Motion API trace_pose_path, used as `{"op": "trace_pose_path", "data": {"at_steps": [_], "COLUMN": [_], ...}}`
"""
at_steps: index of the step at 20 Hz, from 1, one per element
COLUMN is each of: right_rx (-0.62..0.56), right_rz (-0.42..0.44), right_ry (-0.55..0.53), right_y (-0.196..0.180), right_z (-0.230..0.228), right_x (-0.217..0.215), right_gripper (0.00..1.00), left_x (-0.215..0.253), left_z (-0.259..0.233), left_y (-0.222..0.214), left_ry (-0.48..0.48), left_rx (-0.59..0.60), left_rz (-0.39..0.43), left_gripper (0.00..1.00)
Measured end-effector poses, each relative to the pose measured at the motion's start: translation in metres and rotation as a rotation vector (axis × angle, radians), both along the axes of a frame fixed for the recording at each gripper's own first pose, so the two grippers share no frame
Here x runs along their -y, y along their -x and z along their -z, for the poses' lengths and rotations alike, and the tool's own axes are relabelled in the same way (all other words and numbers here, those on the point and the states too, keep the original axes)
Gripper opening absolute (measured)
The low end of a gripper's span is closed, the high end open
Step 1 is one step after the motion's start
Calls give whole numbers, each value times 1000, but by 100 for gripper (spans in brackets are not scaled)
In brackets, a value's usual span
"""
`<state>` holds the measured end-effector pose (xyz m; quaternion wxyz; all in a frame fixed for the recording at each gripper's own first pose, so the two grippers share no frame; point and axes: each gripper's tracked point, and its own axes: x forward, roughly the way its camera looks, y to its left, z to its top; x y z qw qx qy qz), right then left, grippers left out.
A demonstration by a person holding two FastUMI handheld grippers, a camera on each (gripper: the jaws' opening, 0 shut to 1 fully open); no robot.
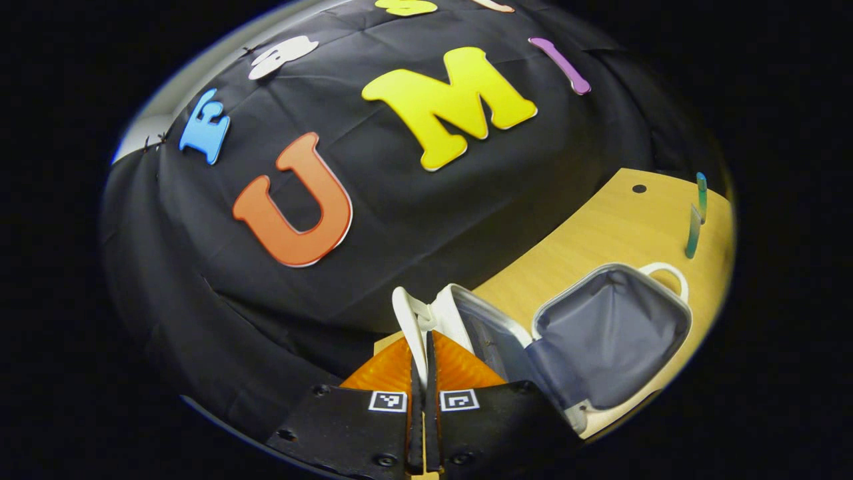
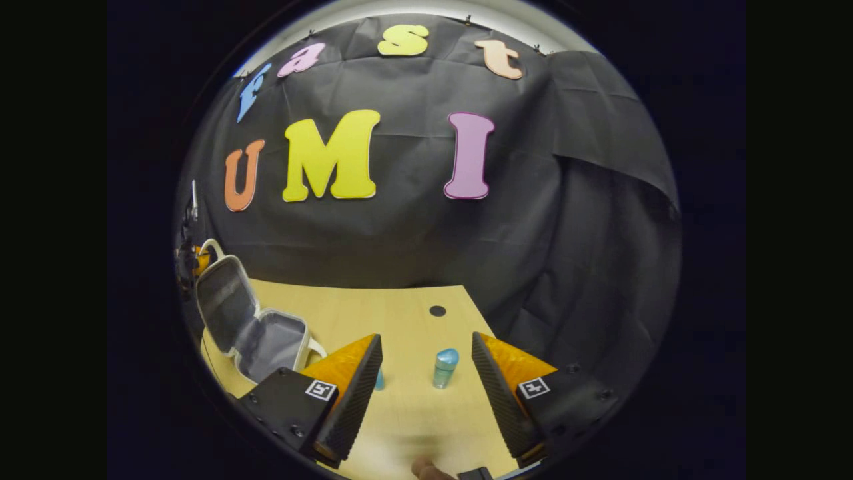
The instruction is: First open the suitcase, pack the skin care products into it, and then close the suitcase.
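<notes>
Left gripper view: the left tongs [image 1: 424, 357] are pressed together, pinching a white strap [image 1: 408, 320] at the edge of the open suitcase [image 1: 603, 340], a soft, light, lined case lying on the worktop [image 1: 600, 227].

Right gripper view: the right tongs [image 2: 426, 363] stand wide apart around a small upright bottle [image 2: 444, 368] on the worktop, clear of both fingers. It looks light, rigid and tippy; grip mid-body.

Left hand-held gripper [image 1: 420, 373]: my fingers pressed together, bottom centre of the left gripper view.
Right hand-held gripper [image 2: 426, 373]: my fingers spread wide, bottom centre of the right gripper view.
</notes>
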<state>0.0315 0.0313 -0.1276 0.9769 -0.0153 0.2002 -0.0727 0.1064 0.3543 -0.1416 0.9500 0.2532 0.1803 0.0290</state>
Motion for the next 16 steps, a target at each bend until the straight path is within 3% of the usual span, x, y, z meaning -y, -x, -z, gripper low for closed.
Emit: {"op": "trace_pose_path", "data": {"at_steps": [7, 12, 16], "right_rx": [-47, -102, -129], "right_rz": [52, 97, 142], "right_ry": [30, 23, 40], "right_y": [19, 39, 59], "right_z": [9, 29, 39], "right_x": [-5, -1, 13], "right_gripper": [80, 80, 80], "left_x": [-83, -99, -101], "left_z": [94, 169, 212], "left_y": [8, 17, 28], "left_ry": [107, 274, 361], "left_rx": [-162, -304, -395], "left_rz": [-109, -166, -156], "left_gripper": [4, 4, 4]}}
